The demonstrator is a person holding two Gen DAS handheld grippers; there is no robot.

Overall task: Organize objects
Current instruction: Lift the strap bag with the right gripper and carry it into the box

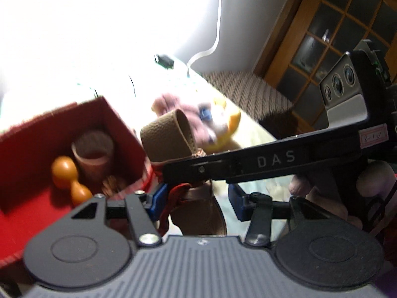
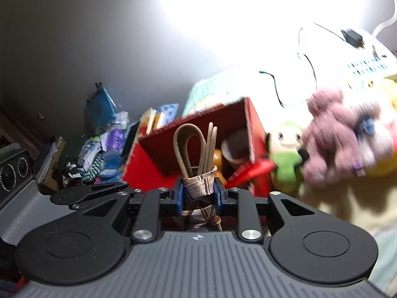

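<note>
Plainly, the right gripper point(image 2: 198, 195) has its jaws clamped on a brown leather pouch point(image 2: 199, 186), its strap loop standing in front of the red box point(image 2: 146, 164). The left gripper point(image 1: 194, 198) has its jaws apart around the same pouch's lower part and red cord point(image 1: 173, 198); contact unclear. Risk: both hands pulling apart could snag the cord or tip the box, spilling the orange gourd-shaped toy point(image 1: 68, 177) and cup point(image 1: 93, 156).
</note>
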